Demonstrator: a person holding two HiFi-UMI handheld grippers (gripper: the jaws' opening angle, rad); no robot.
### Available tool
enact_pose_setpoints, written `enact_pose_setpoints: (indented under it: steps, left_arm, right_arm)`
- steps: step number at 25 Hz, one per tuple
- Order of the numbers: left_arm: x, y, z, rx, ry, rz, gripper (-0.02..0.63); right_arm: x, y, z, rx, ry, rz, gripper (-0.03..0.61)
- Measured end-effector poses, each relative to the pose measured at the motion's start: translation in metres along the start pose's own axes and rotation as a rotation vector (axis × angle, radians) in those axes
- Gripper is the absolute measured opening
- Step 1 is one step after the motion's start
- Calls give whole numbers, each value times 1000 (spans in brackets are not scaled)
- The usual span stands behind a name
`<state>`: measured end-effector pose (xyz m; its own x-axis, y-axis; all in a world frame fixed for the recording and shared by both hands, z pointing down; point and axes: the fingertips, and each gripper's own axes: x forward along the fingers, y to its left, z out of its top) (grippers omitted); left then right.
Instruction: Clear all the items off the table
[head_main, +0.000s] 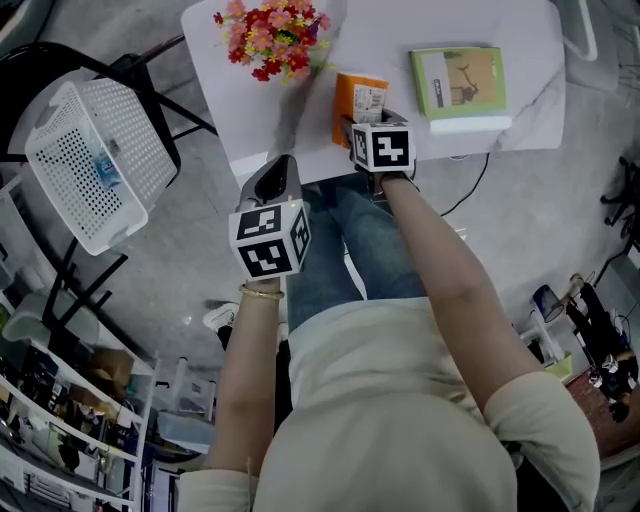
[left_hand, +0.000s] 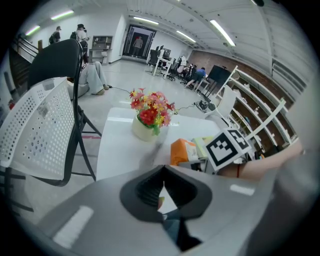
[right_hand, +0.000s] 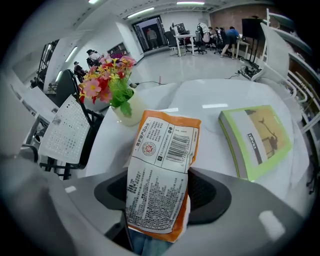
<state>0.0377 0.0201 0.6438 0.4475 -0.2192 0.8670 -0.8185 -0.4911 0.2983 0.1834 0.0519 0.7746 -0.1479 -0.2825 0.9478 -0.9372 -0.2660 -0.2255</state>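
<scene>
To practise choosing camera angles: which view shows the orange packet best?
The right gripper view: the packet fills the centre between the jaws, its label and barcode plain. The head view shows it small, its near end behind the right gripper. The left gripper view shows only an orange part beside that gripper's cube.

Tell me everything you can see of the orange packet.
The orange packet is a flat, glossy plastic pouch, its white label with barcode and fine print facing up. It lies at the near edge of the white table, between the parted jaws of the right hand-held gripper; whether they press it is unclear.
</scene>
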Motion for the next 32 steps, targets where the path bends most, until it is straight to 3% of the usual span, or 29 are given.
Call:
enact_pose_setpoints:
  steps: [21,32]
  left_arm:
    - [-53,-14,19,46,-50,8,9]
    - [-86,-11,28,21,-69,20,9]
  right_arm:
    - [-85,19,20,-26,-60,35,310]
    - [-141,51,33,-155,-87,83,310]
